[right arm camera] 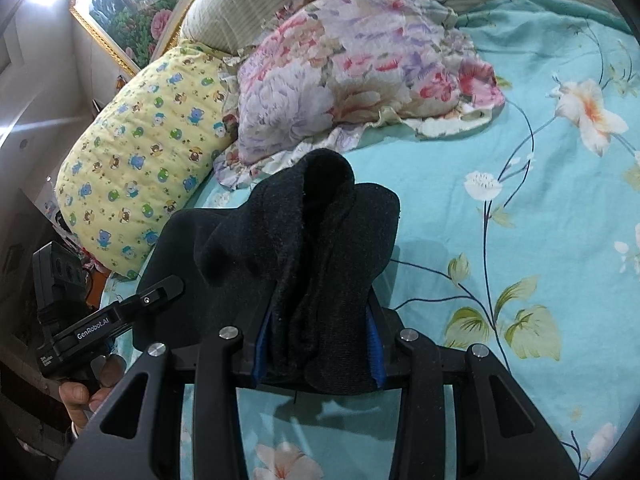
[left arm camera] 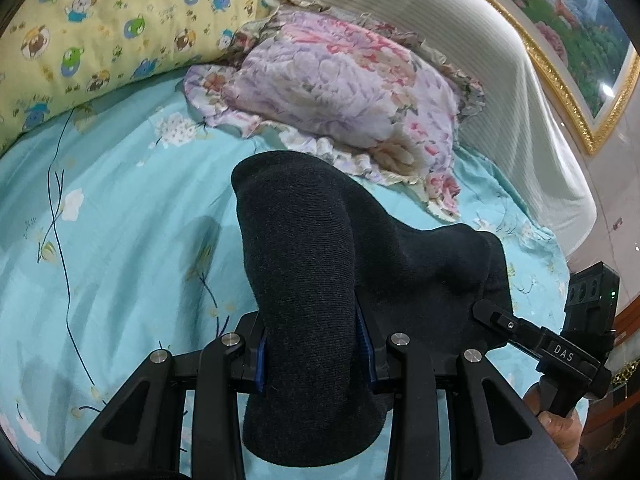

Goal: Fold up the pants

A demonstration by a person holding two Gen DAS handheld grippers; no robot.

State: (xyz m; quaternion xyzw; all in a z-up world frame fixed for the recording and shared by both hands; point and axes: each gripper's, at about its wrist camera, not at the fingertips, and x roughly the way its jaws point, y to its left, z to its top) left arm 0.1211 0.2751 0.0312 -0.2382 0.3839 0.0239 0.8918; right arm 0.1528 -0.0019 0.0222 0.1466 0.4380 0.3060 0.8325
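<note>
The pants (left arm camera: 312, 264) are dark charcoal knit fabric, bunched and lifted above a turquoise flowered bedsheet (left arm camera: 120, 240). My left gripper (left arm camera: 316, 356) is shut on a thick fold of them; cloth bulges up and hangs below the jaws. My right gripper (right arm camera: 320, 352) is shut on another bunch of the same pants (right arm camera: 304, 248). The right gripper also shows in the left wrist view (left arm camera: 496, 316), touching the cloth's right edge. The left gripper shows in the right wrist view (right arm camera: 160, 292) at the cloth's left edge. Both fingertip pairs are hidden by fabric.
A floral purple-pink pillow (left arm camera: 340, 92) lies just beyond the pants. A yellow cartoon-print bolster (left arm camera: 100, 28) lies at the back left. A ribbed cream headboard (left arm camera: 480, 60) and a gold-framed painting (left arm camera: 580, 40) stand behind. The bed edge is at the right (left arm camera: 568, 264).
</note>
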